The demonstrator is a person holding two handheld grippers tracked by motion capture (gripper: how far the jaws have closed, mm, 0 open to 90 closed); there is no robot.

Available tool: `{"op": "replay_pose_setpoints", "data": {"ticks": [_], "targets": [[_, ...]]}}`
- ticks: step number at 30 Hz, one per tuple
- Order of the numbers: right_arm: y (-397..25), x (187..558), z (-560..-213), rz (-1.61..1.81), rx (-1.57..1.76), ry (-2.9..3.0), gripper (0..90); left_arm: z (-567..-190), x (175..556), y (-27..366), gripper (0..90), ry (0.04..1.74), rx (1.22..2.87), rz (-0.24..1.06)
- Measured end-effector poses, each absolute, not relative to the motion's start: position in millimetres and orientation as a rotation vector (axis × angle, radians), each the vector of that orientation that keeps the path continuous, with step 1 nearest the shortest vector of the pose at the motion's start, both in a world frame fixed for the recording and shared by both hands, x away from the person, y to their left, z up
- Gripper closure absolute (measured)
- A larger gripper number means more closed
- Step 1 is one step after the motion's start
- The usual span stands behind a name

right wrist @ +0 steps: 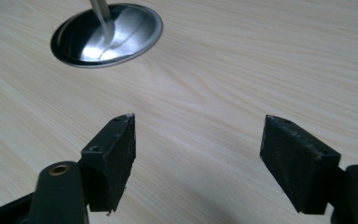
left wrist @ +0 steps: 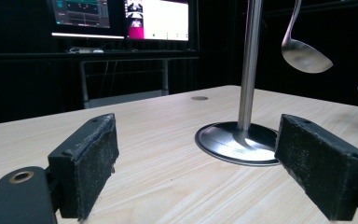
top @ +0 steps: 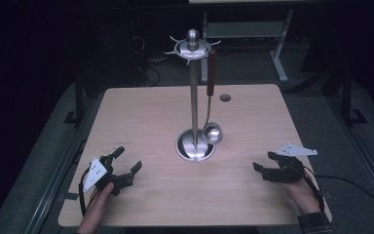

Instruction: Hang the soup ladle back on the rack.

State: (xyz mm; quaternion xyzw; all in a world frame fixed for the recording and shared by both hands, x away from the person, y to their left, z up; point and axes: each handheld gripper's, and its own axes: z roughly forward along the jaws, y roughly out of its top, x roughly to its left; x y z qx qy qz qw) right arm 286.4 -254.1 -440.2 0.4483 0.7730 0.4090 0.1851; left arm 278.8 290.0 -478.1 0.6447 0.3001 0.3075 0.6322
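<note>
The left gripper's point(top: 128, 160) fingers point(left wrist: 85, 165) stand spread wide with nothing between them, low over the near left part of the worktop point(top: 141, 117) and aimed toward its middle; in the left gripper view the gap between them frames bare wood, with the steel stand's round base point(left wrist: 235, 142) just beyond the far finger. The hand point(top: 102, 195) behind it grips the body from below, the forearm coming up from the near edge and the grey three-cornered plate point(top: 94, 171) tilted outward. The right gripper's point(top: 265, 162) fingers point(right wrist: 109, 161) are likewise spread apart and empty, hovering low at the near right and pointing inward toward the stand; the right gripper view looks down past them onto pale wood grain with the base point(right wrist: 107, 35) further off. The right hand point(top: 302, 192) holds it with the wrist nearly straight, a dark sleeve cuff point(top: 314, 222) at the worktop's edge. Between the two grippers, well apart from both, a utensil stand point(top: 194, 97) rises upright from the middle of the worktop, its pole topped by a hooked crown point(top: 192, 48). A ladle point(top: 212, 129) with a dark handle hangs from one hook, its bowl just beside the pole, above the base. Monitors point(left wrist: 121, 18) glow in the dark room beyond.
</note>
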Motion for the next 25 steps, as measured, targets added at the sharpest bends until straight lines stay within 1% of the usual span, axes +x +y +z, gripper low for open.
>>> {"op": "replay_pose_setpoints", "data": {"ticks": [1,2,3,4,6,7,8,9,12,25], "targets": [[-255.1,286.1,-442.6,1.147,1.279,2.181,21.6,-478.1,278.8,290.0,12.8,0.687,1.474,0.703],[-255.1,286.1,-442.6,1.147,1.279,2.181,21.6,-478.1,278.8,290.0,12.8,0.687,1.474,0.703],[-256.5,286.3,-444.6,1.125,1.300,2.177,16.8,-478.1,278.8,289.9,12.8,0.687,1.474,0.703],[-257.0,286.2,-445.4,1.126,1.312,2.169,13.9,-478.1,278.8,289.9,12.8,0.688,1.474,0.703],[-258.1,286.4,-446.3,1.129,1.319,2.167,13.2,-478.1,278.8,290.0,12.8,0.687,1.475,0.703],[-260.1,285.7,-447.6,1.142,1.341,2.154,7.7,-478.1,278.8,290.0,12.8,0.687,1.475,0.703],[-260.1,285.7,-447.6,1.142,1.341,2.154,7.7,-478.1,278.8,290.0,12.8,0.687,1.475,0.703],[-262.2,285.6,-449.8,1.146,1.352,2.142,1.7,-478.1,278.8,290.0,12.8,0.687,1.474,0.703],[-266.9,282.9,-454.1,1.188,1.387,2.121,0.0,-478.1,278.8,290.0,12.8,0.687,1.475,0.703],[-280.0,276.0,-454.3,1.191,1.392,2.072,0.0,-478.0,278.9,289.9,12.8,0.689,1.476,0.704]]}}
